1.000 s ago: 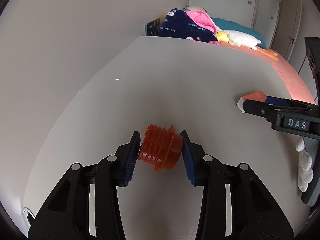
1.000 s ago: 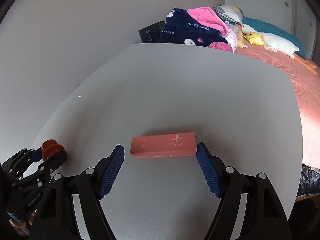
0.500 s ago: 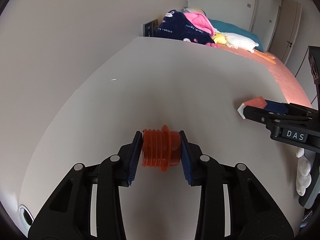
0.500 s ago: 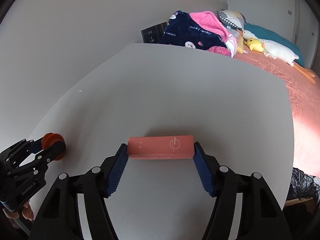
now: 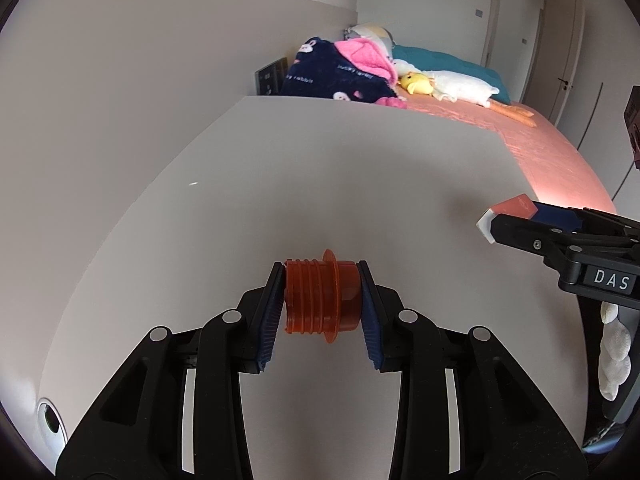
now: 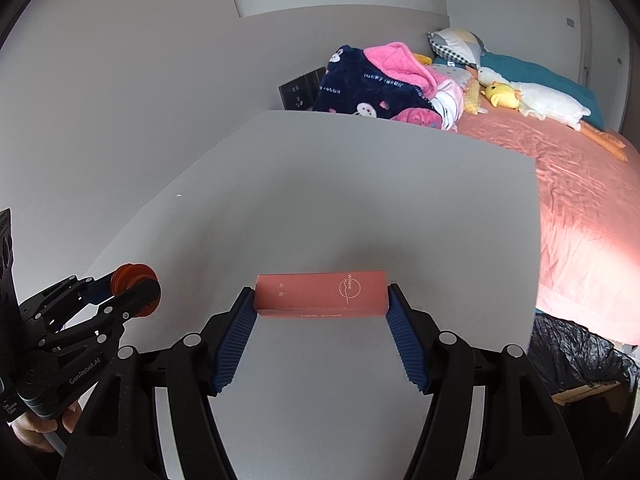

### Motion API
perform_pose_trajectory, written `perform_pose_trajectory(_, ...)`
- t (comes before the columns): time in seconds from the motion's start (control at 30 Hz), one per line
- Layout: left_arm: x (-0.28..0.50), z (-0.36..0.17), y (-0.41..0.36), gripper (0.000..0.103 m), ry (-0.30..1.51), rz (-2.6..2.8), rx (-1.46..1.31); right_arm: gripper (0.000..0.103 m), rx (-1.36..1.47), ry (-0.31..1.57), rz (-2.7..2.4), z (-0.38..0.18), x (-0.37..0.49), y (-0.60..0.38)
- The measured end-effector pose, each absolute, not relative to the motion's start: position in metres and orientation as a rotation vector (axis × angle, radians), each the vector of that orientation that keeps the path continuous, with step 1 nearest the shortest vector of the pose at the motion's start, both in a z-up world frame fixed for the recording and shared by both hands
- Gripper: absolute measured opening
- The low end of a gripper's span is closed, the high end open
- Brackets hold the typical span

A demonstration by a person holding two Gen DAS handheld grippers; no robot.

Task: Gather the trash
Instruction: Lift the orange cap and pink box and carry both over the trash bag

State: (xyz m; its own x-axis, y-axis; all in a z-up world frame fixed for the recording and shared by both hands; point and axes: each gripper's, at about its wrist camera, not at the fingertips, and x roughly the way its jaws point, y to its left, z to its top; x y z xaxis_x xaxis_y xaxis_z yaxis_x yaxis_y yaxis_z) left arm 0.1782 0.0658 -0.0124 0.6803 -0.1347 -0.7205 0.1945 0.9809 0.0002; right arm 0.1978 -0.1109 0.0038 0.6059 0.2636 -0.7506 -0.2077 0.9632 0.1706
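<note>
An orange threaded plastic cap [image 5: 320, 300] lies sideways between the blue pads of my left gripper [image 5: 321, 278], which is shut on it just above the white table [image 5: 360, 168]. My right gripper [image 6: 321, 295] is shut on the two ends of a long pink carton [image 6: 320, 294], held level a little above the table [image 6: 360, 200]. In the left wrist view the right gripper [image 5: 520, 226] shows at the right edge with the pink carton [image 5: 516, 205]. In the right wrist view the left gripper [image 6: 120, 292] holds the orange cap [image 6: 132, 276] at the far left.
A black rubbish bag [image 6: 580, 356] sits below the table's right edge. Beyond that is a bed with a pink cover [image 6: 580, 192], a heap of blankets [image 6: 380, 84] and soft toys. A cable hole [image 5: 48, 420] is in the table's near left corner.
Both grippers' jaws closed onto their objects: the left on the orange cap, which turned level, the right on the pink carton. Both have then risen slightly off the table.
</note>
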Motion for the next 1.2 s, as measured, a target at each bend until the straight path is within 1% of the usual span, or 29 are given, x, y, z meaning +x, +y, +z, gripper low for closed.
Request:
perform_pose_trajectory(0.43,0.152,0.003,0.025,0.035,0.785,-0.250,0.065,0.067,0.077,0.843,0.282,0.027,0.159,-0.140)
perform_pose_trajectory(1.2,0.115,0.014,-0.048,0.035,0.755,-0.374,0.078,0.067,0.079,0.799,0.231,0.039,0.084,-0.199)
